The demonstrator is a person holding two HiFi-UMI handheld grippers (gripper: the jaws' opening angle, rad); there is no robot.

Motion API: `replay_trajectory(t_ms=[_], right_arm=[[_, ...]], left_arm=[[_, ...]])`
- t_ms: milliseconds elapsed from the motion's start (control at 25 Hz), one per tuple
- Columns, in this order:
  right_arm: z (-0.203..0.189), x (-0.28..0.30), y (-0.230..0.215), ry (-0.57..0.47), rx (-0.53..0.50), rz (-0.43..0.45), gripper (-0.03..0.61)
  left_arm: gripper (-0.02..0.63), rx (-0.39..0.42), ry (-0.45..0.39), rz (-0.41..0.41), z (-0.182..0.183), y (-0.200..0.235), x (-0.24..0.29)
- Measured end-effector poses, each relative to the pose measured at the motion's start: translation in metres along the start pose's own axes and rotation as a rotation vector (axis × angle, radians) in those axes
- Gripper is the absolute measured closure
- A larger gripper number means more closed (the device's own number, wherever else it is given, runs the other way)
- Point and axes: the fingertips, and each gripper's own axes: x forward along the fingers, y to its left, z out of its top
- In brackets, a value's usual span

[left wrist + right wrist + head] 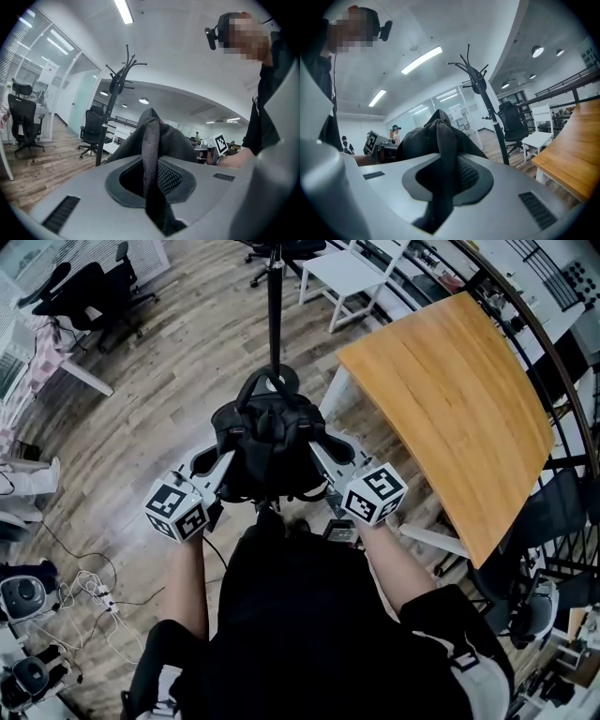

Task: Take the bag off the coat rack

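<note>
- While the person stands over it, the wooden floor (169,381) spreads all round the coat rack (275,306), whose thin black pole rises from it just beyond the bag.
- To the right of the coat rack stands the bench (450,409), a light wooden top on white legs.
- Seen from both gripper views, the coat rack's hooked top stands behind and above the bag, apart from it.
- On the person's side of the coat rack, the black bag (267,451) is held up off the floor between the two grippers, clear of the hooks.
- To the left of the coat rack's pole, the left gripper (217,470) has its fingers closed on a dark mesh strap (151,150) of the bag, which runs up between them.
- To the right of the pole, the right gripper (326,465) has its fingers pinched in the same way on a second strap (443,150) of the bag.
</note>
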Motion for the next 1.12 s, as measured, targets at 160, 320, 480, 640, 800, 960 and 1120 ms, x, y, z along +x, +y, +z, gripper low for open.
replay_trajectory(t_ms=[160, 320, 480, 640, 800, 960, 1120], right_arm=[[0.004, -0.023, 0.003, -0.019, -0.013, 0.012, 0.514], [0.0, -0.037, 0.005, -0.01, -0.026, 0.004, 0.514], [-0.011, -0.057, 0.0, 0.004, -0.013, -0.003, 0.514], [-0.017, -0.072, -0.003, 0.009, -0.004, 0.001, 0.514], [-0.021, -0.083, -0.005, 0.013, -0.003, 0.006, 0.515], [-0.022, -0.092, -0.007, 0.006, -0.007, 0.012, 0.515], [-0.02, -0.096, -0.006, 0.0, -0.015, 0.023, 0.514]], left_arm=[[0.563, -0.004, -0.009, 0.002, -0.001, -0.026, -0.001], [0.563, -0.021, -0.004, 0.002, -0.01, -0.041, -0.005], [0.563, -0.038, 0.011, 0.001, -0.023, -0.061, 0.0], [0.563, -0.043, 0.022, 0.0, -0.032, -0.075, 0.003], [0.563, -0.044, 0.03, 0.003, -0.038, -0.085, 0.005], [0.563, -0.043, 0.024, 0.008, -0.041, -0.095, 0.008], [0.564, -0.038, 0.021, 0.013, -0.039, -0.098, 0.009]])
